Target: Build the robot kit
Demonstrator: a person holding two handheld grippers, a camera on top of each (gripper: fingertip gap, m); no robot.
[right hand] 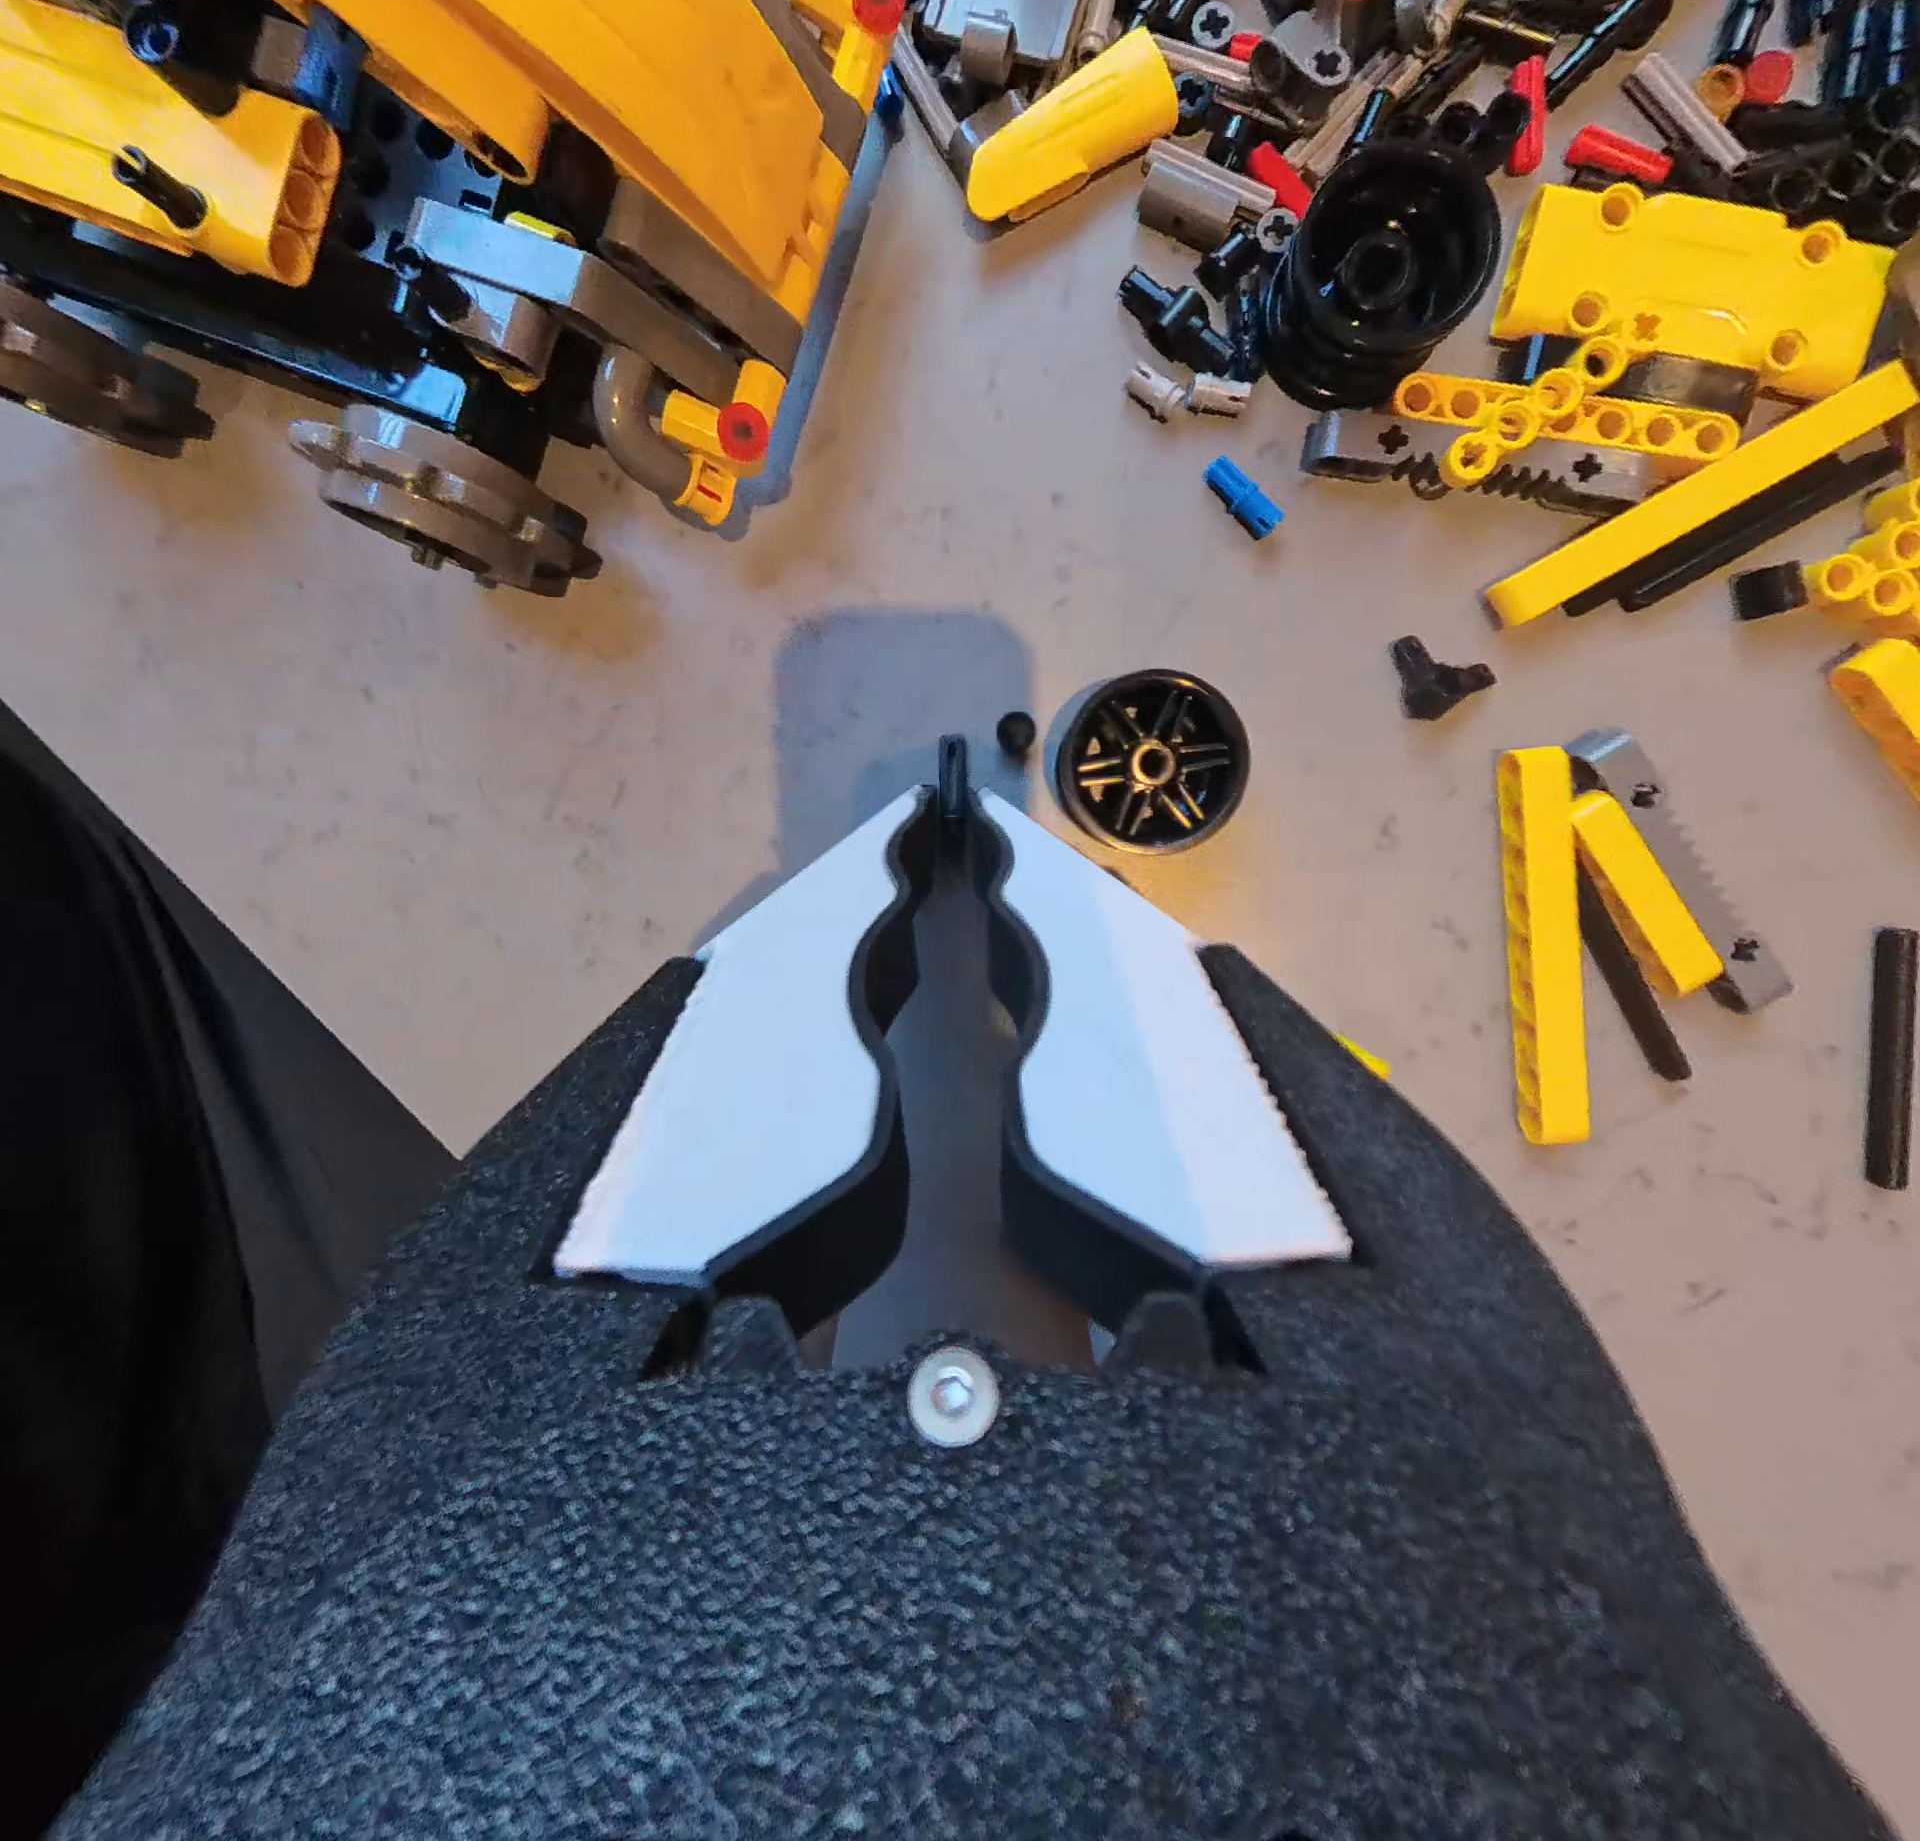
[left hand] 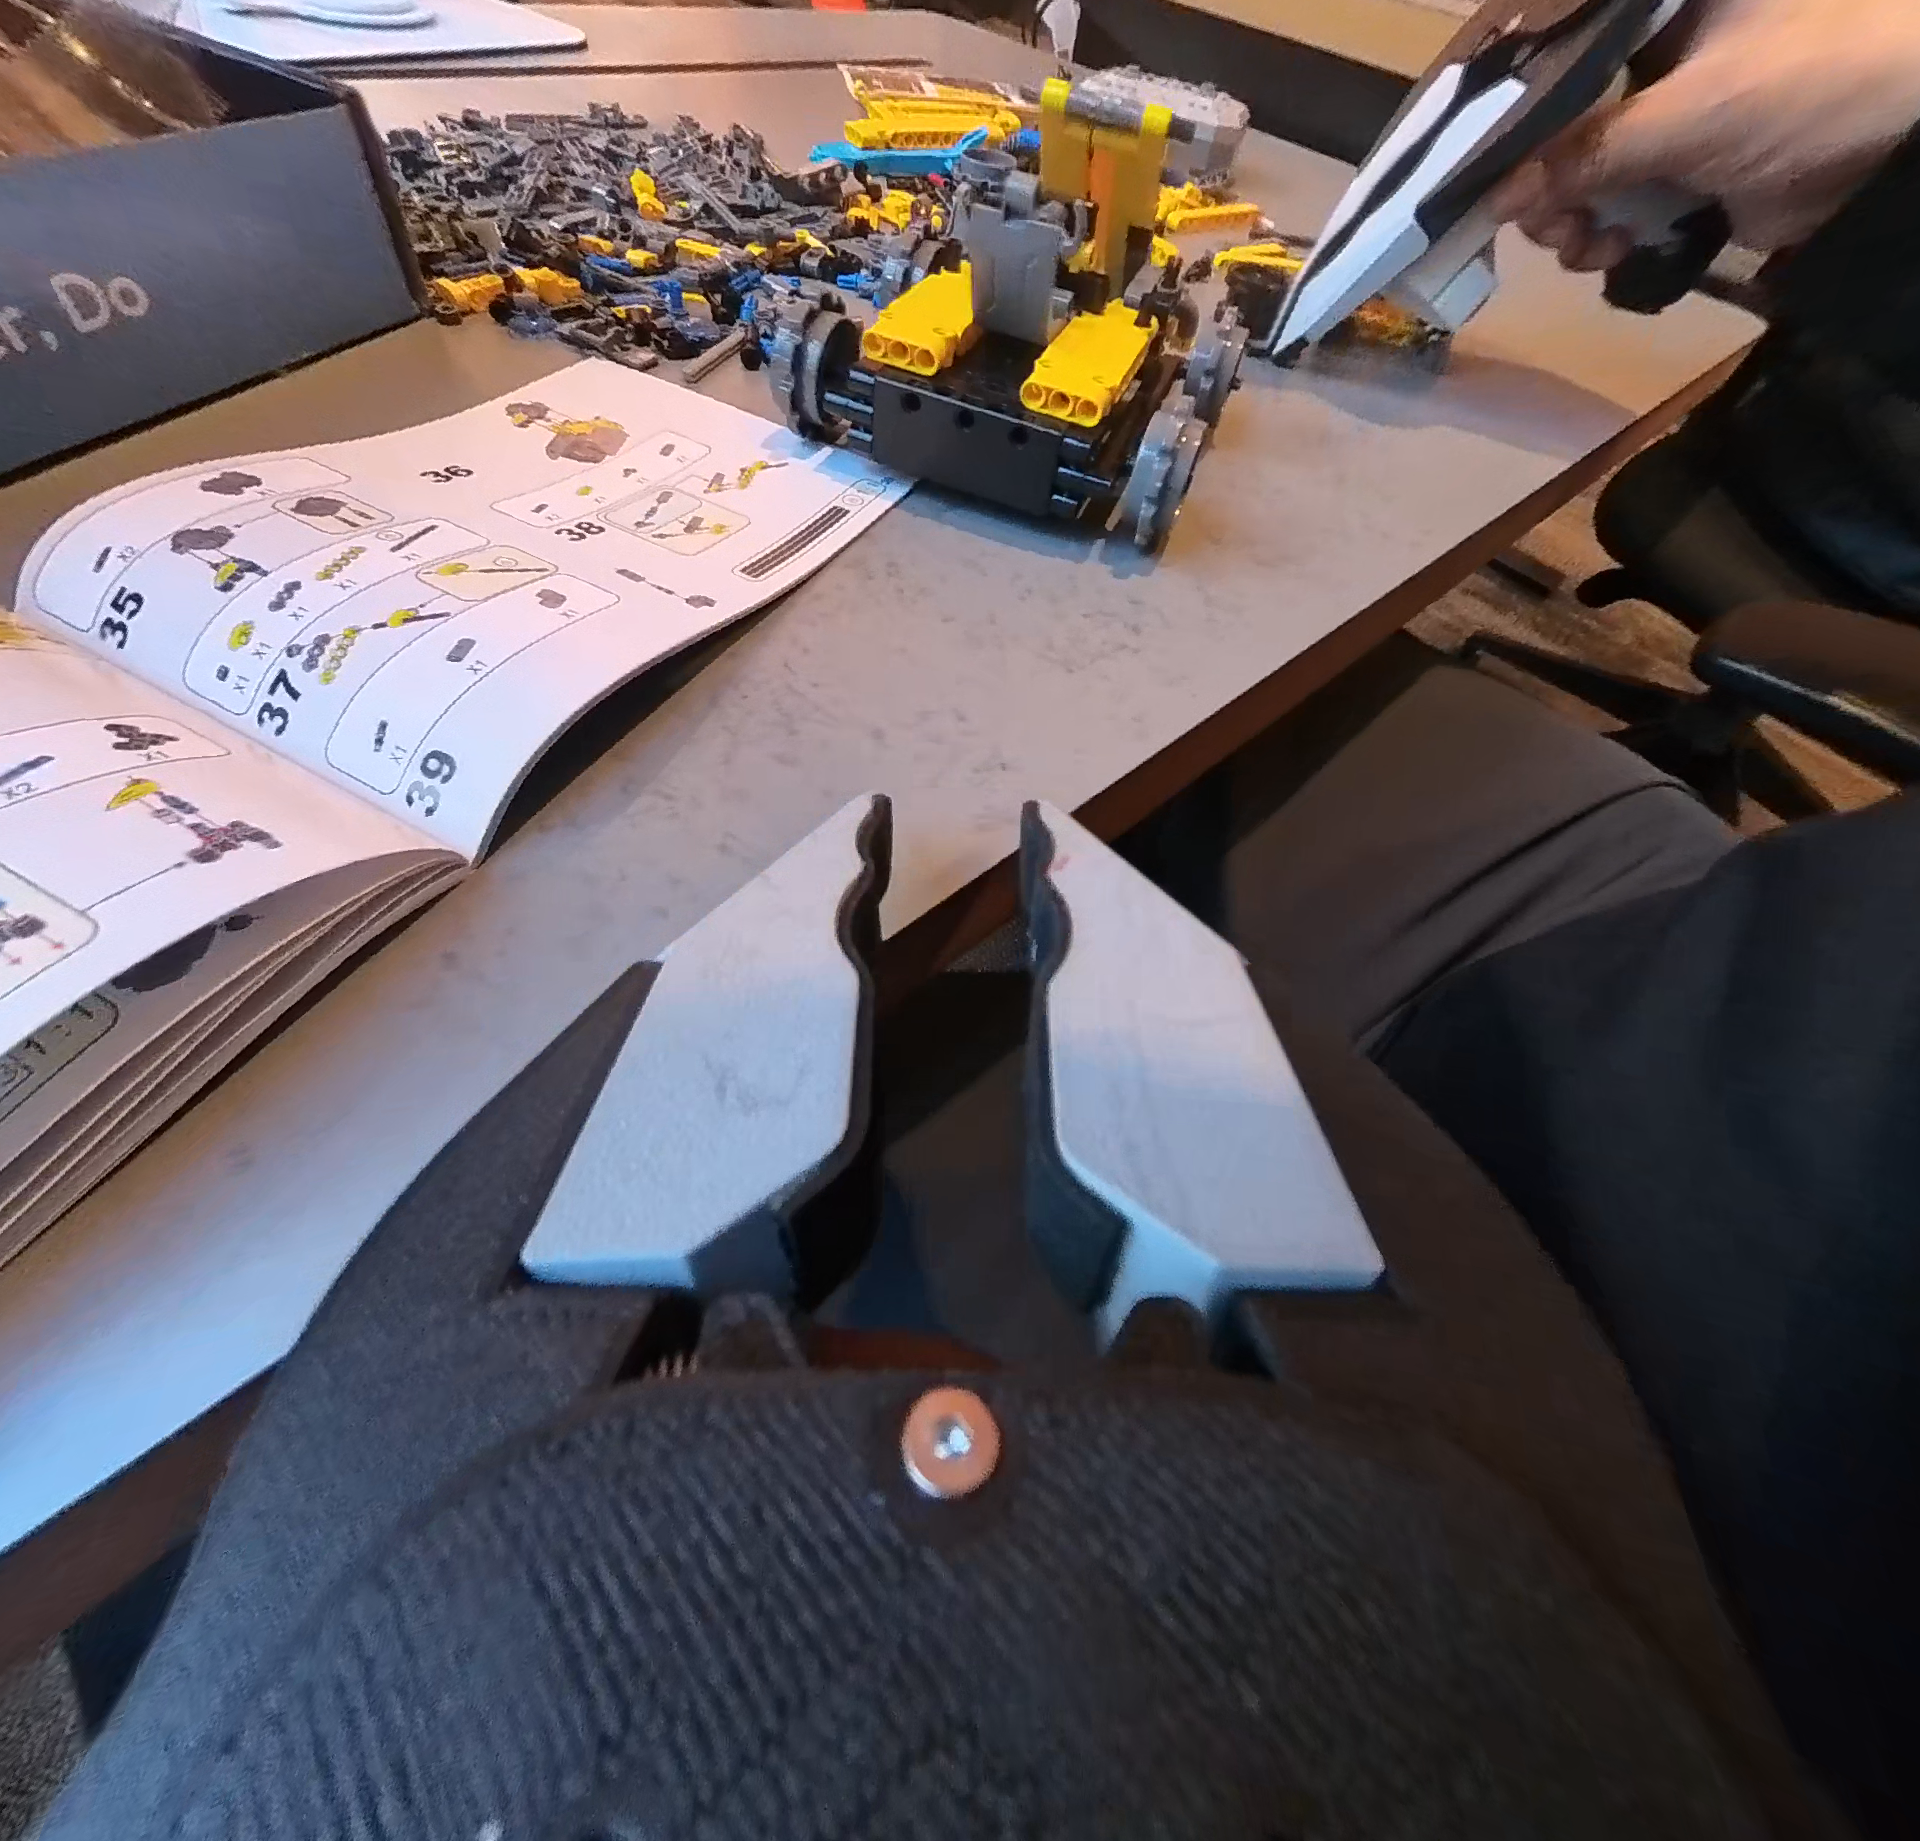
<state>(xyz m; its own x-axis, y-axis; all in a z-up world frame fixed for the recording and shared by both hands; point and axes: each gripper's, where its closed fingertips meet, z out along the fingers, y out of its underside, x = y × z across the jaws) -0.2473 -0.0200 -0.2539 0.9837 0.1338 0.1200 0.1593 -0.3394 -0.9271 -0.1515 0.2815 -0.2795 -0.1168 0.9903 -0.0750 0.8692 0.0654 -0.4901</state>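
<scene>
My right gripper [right hand: 951,799] points down at the table and is shut on a small thin black pin [right hand: 952,773] that sticks out past its tips. A black spoked wheel hub [right hand: 1151,761] and a tiny black ball [right hand: 1015,729] lie just right of the tips. The yellow and black brick vehicle [right hand: 416,181] stands to the upper left. In the left wrist view, a hand holds the right gripper [left hand: 1283,342] low to the table, right of the vehicle [left hand: 997,368]. My left gripper [left hand: 956,825] is open and empty, over the table's near edge.
An open instruction booklet [left hand: 312,648] lies left of my left gripper. A black box [left hand: 187,264] stands behind it, beside a pile of loose parts [left hand: 623,222]. Yellow beams [right hand: 1543,944], a black tyre [right hand: 1382,269] and a blue pin [right hand: 1244,496] lie around. A chair [left hand: 1766,586] is at the right. There is about 30 cm between the tips of the two grippers.
</scene>
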